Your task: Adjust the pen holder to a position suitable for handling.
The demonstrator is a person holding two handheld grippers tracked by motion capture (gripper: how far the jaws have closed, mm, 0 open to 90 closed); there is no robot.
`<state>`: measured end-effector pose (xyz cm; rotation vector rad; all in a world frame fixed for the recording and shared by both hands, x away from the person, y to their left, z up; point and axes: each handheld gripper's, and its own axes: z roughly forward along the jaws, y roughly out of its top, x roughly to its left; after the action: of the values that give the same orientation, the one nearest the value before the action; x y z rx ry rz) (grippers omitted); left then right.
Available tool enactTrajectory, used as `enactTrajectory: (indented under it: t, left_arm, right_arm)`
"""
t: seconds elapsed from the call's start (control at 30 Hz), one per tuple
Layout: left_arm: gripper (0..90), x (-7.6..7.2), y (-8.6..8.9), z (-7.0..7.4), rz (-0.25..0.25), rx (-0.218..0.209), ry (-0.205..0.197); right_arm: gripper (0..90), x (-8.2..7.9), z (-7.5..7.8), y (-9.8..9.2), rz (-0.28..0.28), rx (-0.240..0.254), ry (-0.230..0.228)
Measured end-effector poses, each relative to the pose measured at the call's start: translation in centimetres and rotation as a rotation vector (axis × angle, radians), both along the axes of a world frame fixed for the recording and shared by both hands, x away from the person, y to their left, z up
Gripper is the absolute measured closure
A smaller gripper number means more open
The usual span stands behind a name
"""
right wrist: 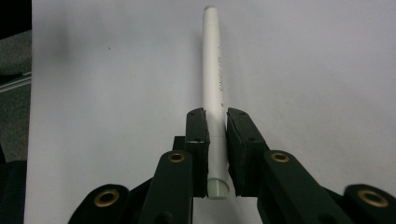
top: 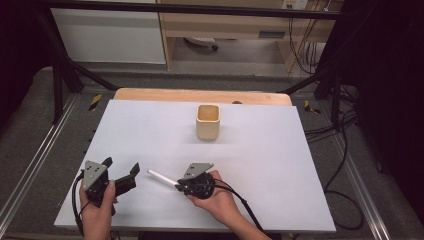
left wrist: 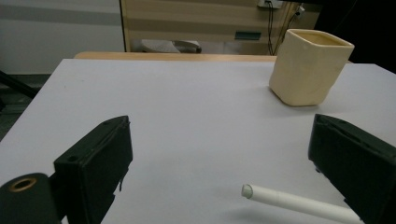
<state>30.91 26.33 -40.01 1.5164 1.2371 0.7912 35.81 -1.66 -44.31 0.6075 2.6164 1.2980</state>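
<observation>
White sheeting covers the counter, with a cream square cup standing upright toward its far edge. The right gripper has its fingers clamped on a white pen near one end, the rest of the pen jutting out toward the left gripper, whose fingers stand wide apart with nothing between them. The step in hand looks like carrying the pen; next it probably must be tipped upright and brought over the cup's mouth, well apart from it now. The right gripper view shows faint print along the barrel and the pads squeezing it; the left gripper view shows the pen's free tip hanging just above the sheet.
</observation>
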Motion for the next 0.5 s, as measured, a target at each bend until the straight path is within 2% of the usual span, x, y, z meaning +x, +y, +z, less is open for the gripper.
enactTrajectory:
  t: [0.4,0.5]
  left_arm:
    - [6.7,0.2,-0.8,0.0,-0.029,-0.018,0.002]
    - [6.7,0.5,-1.5,-0.1,-0.055,-0.033,0.025]
  right_arm:
    - [79.0,-0.1,-0.1,-2.7,-0.022,0.039,0.006]
    - [79.0,-0.1,-0.1,-3.5,-0.033,0.042,0.004]
